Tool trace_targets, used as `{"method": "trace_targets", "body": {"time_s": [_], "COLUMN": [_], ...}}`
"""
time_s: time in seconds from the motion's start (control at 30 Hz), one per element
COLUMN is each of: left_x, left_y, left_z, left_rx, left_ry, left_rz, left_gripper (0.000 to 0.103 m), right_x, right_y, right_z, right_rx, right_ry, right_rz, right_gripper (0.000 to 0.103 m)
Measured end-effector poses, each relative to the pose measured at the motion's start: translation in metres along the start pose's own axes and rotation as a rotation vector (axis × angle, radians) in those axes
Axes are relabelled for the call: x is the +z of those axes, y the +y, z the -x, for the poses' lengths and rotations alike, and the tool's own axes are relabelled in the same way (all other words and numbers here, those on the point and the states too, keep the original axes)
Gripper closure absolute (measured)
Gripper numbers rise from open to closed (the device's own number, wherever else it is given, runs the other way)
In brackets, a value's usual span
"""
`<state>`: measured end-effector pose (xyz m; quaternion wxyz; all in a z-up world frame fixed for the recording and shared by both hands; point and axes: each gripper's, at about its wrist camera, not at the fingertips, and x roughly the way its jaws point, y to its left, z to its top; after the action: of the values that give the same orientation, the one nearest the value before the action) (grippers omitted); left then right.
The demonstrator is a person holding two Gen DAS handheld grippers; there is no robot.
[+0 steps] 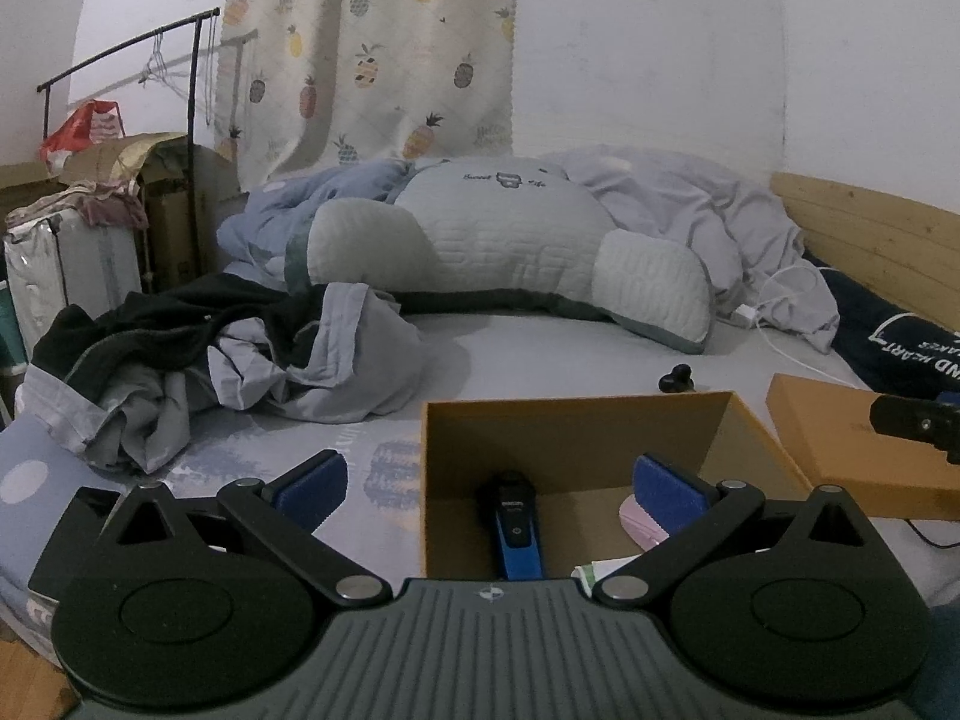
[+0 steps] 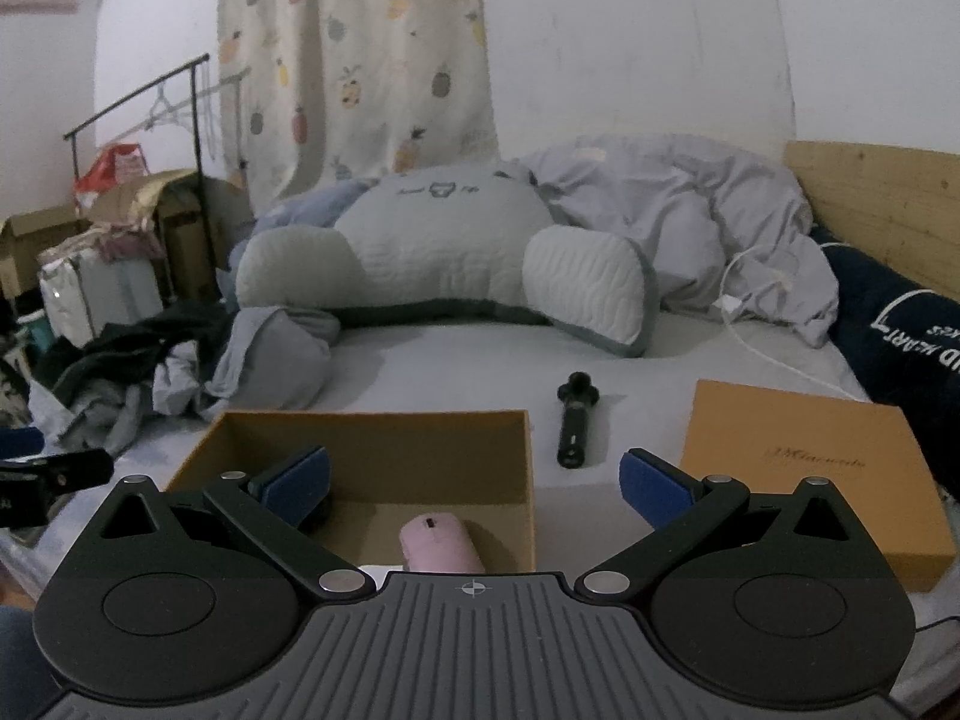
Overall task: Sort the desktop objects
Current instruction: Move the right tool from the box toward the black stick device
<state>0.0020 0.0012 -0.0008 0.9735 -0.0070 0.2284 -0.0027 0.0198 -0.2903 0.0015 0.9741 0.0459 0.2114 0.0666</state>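
An open brown cardboard box sits on the bed; it also shows in the right wrist view. Inside lie a blue and black shaver and a pink mouse, whose edge shows in the left wrist view. A black handle-shaped tool lies on the sheet right of the box; only its head shows behind the box in the left wrist view. My left gripper is open and empty over the box's near left side. My right gripper is open and empty over the box's near right edge.
The box's orange lid lies flat to the right. Crumpled clothes lie left of the box. A big pillow and duvet lie behind, with a white charger cable. A dark blue cushion rests by the wooden headboard.
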Motion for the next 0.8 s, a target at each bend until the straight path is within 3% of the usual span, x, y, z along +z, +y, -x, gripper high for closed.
{"method": "trace_targets", "body": {"time_s": [0.3, 0.8], "left_x": [0.001, 0.011], "left_y": [0.000, 0.011], "left_z": [0.003, -0.008], "left_rx": [-0.043, -0.094], "left_ry": [-0.010, 0.012], "left_rz": [0.005, 0.106], "left_gripper": [0.000, 0.000], "right_x": [-0.001, 0.010], "right_y": [-0.004, -0.018], "right_z": [-0.003, -0.012], "right_rx": [0.021, 0.075], "right_ry": [0.002, 0.032], "right_rz": [-0.021, -0.056], "right_gripper": [0.000, 0.000]}}
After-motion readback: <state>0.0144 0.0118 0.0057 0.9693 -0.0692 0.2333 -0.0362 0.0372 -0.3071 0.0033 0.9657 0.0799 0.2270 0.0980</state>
